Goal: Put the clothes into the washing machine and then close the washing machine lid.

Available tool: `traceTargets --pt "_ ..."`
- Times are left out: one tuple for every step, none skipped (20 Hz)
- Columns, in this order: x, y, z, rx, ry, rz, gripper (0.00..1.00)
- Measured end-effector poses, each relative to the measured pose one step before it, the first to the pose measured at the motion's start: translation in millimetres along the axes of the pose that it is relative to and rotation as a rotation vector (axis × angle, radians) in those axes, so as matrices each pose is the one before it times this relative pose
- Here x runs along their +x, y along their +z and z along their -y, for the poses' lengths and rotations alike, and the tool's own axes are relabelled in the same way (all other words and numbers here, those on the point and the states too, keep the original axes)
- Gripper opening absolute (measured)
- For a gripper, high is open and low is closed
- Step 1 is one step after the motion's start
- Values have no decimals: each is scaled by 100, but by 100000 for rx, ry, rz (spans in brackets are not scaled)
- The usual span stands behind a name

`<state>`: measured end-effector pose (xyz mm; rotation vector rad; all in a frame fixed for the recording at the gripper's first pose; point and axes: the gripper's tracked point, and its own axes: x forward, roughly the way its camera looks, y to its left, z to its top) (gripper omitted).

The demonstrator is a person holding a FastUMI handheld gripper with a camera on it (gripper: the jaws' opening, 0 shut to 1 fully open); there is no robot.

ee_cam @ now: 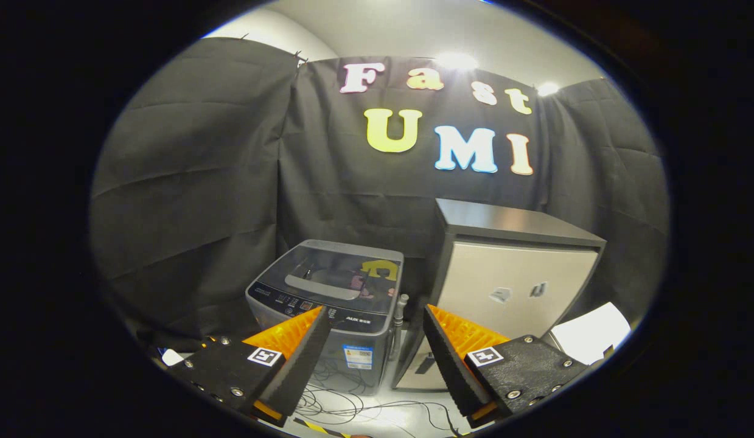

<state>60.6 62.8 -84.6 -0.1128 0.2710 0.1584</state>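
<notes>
A grey top-loading washing machine (331, 304) stands on the floor beyond my fingers, toward the left one. Its clear lid (346, 271) lies flat and shut, and something pinkish shows dimly through it. My gripper (373, 311) is held back from the machine and above the floor, open with a wide gap and nothing between the orange-and-black fingers (291, 347). I cannot make out any loose clothes outside the machine.
A silver cabinet with a dark top (510, 286) stands just right of the machine, past my right finger. Thin cables (358, 407) trail over the pale floor in front of both. A white sheet (589, 340) lies at the far right.
</notes>
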Motion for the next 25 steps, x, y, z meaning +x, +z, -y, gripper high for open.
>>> traceTargets --pt "-1362 32 1076 1516 -1347 731 95" --pt "-1242 75 879 1917 -761 247 95" --pt "-1362 134 650 1720 -1448 858 95" --pt "-1297 451 715 1082 -963 1369 95" --pt "-1088 359 596 75 -1370 1040 95" --pt "-1078 218 640 -1005 -1249 726 95" --pt "-834 115 558 -511 -1192 655 95" --pt "-773 242 231 -417 -95 979 95" --pt "-1083 167 354 -1005 -913 669 95" --pt "-771 47 542 -531 -1434 267 95" --pt "-727 -235 122 533 -206 -114 95" --pt "-765 -204 -93 1149 296 -726 95" --pt "-968 -177 25 664 -236 114 95" --pt "-831 63 186 73 -568 324 95" --pt "-842 -164 -29 -448 38 5 95" --pt "-596 -310 -94 -1011 125 -374 95" --pt "-557 -423 87 -1734 215 -325 95" --pt "-374 -53 37 -1896 108 -123 95" --pt "-367 -51 113 -1097 -101 132 95" --pt "-202 -44 54 354 -187 308 95" --pt "-111 -35 -267 1224 462 319 95" --pt "-71 -115 -382 701 456 66 95" --pt "-91 -98 -330 -366 309 -85 95" --pt "60 58 -311 -1060 279 -16 95" --pt "-59 -32 -174 -995 490 -71 95"
